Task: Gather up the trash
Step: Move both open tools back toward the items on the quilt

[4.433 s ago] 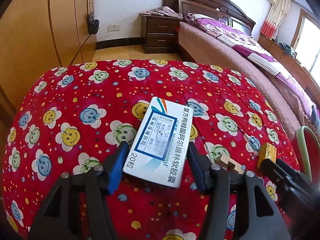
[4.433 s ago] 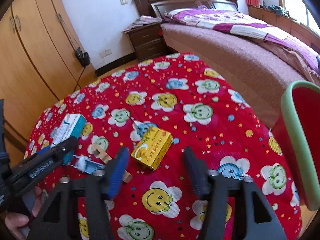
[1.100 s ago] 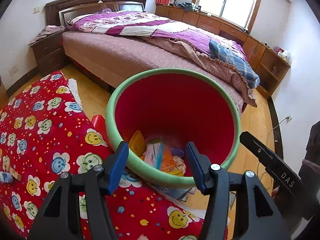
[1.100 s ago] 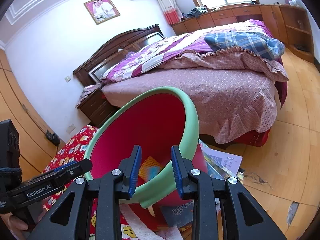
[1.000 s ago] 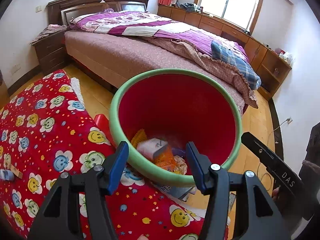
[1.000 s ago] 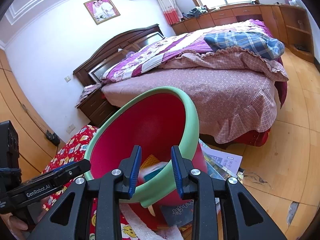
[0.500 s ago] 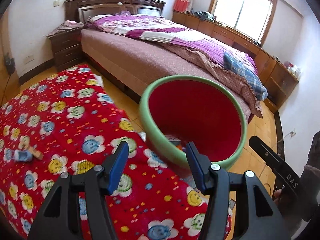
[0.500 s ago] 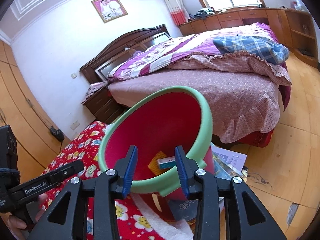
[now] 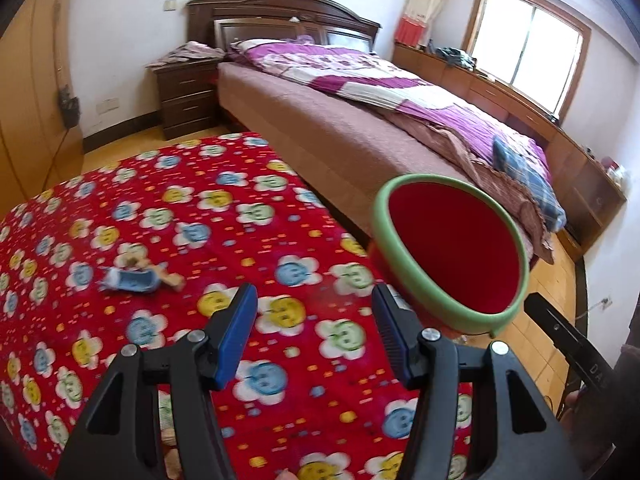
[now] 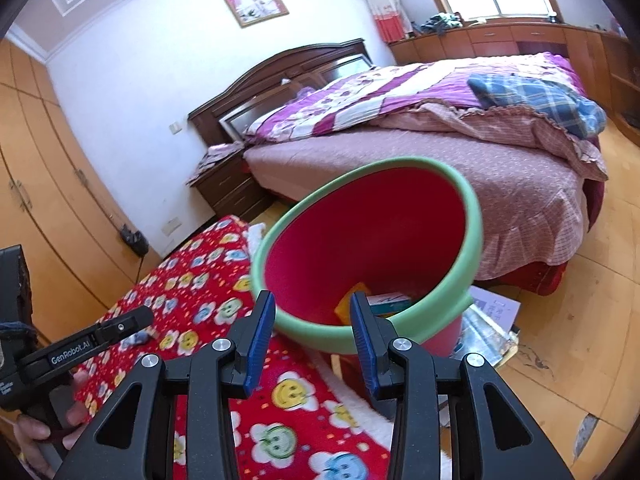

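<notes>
Crumpled blue wrapper next, both grippers empty

We see the blue wrapper (image 9: 130, 281) on the red flowered surface (image 9: 168, 208), touching a tan scrap (image 9: 170, 277); light, crushable, best pinched mid-body. Left gripper (image 9: 312, 334) jaws released; right gripper (image 10: 312, 322) jaws parted, just widened, by the bin (image 10: 474, 216)

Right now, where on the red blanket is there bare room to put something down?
The blanket is bare between the bed and the scraps, and below the scraps toward the left gripper. It is crowded at the scraps and by the bin.
</notes>
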`<state>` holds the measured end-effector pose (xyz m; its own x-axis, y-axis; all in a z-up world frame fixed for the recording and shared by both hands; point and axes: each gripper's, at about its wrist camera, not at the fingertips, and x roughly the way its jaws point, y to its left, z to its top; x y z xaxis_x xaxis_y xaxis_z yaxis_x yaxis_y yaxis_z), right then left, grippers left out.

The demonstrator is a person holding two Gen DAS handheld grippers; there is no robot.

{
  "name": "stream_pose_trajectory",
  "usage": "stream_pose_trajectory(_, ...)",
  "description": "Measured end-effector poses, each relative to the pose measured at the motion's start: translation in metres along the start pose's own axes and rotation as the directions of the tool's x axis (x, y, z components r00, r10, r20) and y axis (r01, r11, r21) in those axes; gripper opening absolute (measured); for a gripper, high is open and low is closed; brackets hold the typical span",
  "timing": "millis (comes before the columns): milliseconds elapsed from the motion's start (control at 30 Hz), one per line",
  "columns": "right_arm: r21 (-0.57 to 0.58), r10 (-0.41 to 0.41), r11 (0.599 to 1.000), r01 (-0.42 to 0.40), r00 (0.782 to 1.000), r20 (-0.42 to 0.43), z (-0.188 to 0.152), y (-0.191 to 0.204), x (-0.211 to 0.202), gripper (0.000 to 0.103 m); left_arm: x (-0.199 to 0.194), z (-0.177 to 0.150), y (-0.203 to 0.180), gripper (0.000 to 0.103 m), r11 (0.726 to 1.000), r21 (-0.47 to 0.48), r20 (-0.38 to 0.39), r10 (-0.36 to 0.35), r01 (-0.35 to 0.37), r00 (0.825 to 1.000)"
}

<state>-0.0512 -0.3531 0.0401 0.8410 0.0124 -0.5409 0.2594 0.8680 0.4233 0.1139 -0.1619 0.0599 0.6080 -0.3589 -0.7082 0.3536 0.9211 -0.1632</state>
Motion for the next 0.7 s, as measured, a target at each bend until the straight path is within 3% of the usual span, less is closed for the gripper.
stream_pose_trajectory(333, -0.031, 0.005, 1.0, -0.006, 0.998, -0.057, -0.011, 0.025, 0.011, 0.048, -0.009, -0.005, 0.055, 0.059, 0.992, -0.02, 0.003, 0.122, -0.122, 0.993)
stream_pose_trajectory(500, -0.053, -0.002, 0.999, -0.002, 0.996, -0.086, -0.016, 0.041, 0.019, 0.049, -0.01, -0.004, 0.085, 0.06, 0.987, -0.043, -0.003, 0.155, -0.155, 0.988)
stream_pose_trajectory(600, -0.068, -0.003, 0.998, -0.004, 0.995, -0.098, -0.019, 0.05, 0.023, 0.05, -0.01, -0.004, 0.101, 0.065, 0.983, -0.059, -0.007, 0.172, -0.172, 0.985)
stream_pose_trajectory(700, -0.074, -0.005, 0.997, -0.003, 0.994, -0.11, -0.021, 0.059, 0.029, 0.056, -0.008, -0.004, 0.115, 0.066, 0.98, -0.078, -0.013, 0.184, -0.185, 0.983)
